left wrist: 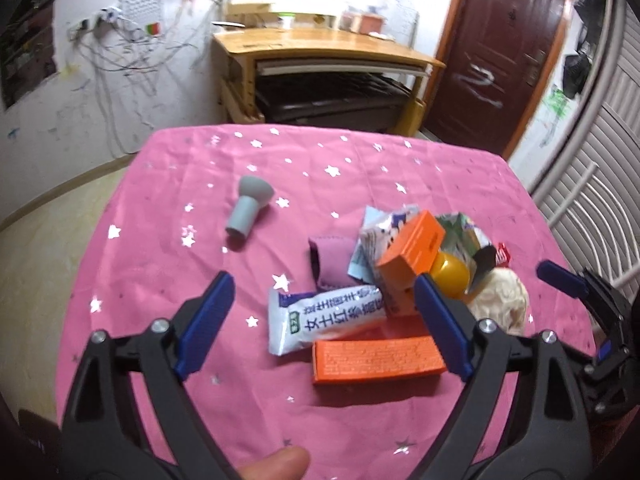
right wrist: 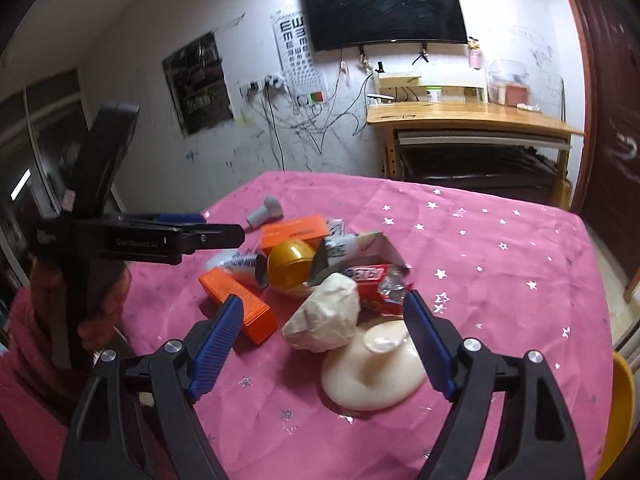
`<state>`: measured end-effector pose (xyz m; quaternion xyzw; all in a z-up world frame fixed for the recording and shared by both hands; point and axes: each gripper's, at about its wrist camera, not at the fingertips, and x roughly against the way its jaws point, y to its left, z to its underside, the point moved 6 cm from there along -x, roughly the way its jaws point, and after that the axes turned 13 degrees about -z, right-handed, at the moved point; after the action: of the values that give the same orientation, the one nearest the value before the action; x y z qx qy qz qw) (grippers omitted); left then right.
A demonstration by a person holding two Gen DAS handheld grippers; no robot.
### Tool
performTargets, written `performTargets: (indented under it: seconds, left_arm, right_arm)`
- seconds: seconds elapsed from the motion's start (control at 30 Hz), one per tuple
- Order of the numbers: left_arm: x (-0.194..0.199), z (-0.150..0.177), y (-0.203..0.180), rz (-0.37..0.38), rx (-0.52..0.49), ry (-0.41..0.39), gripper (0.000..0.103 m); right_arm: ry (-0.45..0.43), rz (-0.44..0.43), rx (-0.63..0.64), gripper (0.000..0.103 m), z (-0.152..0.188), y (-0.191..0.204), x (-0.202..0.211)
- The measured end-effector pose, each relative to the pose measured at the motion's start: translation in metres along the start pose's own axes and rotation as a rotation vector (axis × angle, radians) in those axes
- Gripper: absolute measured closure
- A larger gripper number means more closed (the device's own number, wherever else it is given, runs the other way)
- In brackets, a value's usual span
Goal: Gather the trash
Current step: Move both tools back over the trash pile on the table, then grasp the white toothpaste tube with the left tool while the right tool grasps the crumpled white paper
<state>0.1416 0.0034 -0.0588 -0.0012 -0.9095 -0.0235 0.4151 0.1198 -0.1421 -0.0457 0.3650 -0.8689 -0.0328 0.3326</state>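
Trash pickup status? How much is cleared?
Done: nothing visibly cleared; no bin in view. In hand: nothing; left gripper and right gripper are both open and empty. Left: the whole pile, including orange boxes, white packet, red wrapper, crumpled tissue and grey stopper.

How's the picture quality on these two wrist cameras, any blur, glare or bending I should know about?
Left wrist view: fisheye bends the brown door; the pink star-print tablecloth and the text on the flat orange carton are softly blurred. Right wrist view: the wall-mounted black television shows a bright glare streak along its top, the cream suction-cup disc carries a soft sheen, and the corners fall dark.
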Motion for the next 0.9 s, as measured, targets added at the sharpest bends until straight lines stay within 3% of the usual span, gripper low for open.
performTargets:
  seconds: [0.13, 0.3, 0.37, 0.5, 0.63, 0.77, 0.9]
  left_arm:
    - [-0.01, 0.007, -0.006, 0.06, -0.065, 0.022, 0.016]
    - [-0.021, 0.012, -0.013, 0.062, -0.124, 0.039, 0.016]
    - [-0.024, 0.013, -0.015, 0.04, -0.149, 0.034, 0.016]
    - [-0.029, 0.016, -0.019, 0.02, -0.176, 0.031, 0.016]
    - [-0.035, 0.015, -0.017, 0.047, -0.146, 0.063, 0.016]
    - [-0.036, 0.018, -0.015, 0.055, -0.135, 0.076, 0.032]
    - [-0.032, 0.019, -0.015, 0.044, -0.143, 0.068, 0.037]
  right_arm:
    - [0.027, 0.04, 0.06, 0.028, 0.002, 0.013, -0.012]
    - [0.082, 0.075, 0.098, 0.049, 0.002, 0.016, -0.03]
    - [0.105, 0.1, 0.108, 0.064, 0.005, 0.016, -0.035]
    - [0.112, 0.12, 0.131, 0.065, 0.007, 0.017, -0.039]
    - [0.104, 0.124, 0.137, 0.065, 0.008, 0.017, -0.04]
    - [0.085, 0.109, 0.12, 0.065, 0.007, 0.013, -0.035]
    - [0.074, 0.109, 0.111, 0.065, 0.007, 0.01, -0.028]
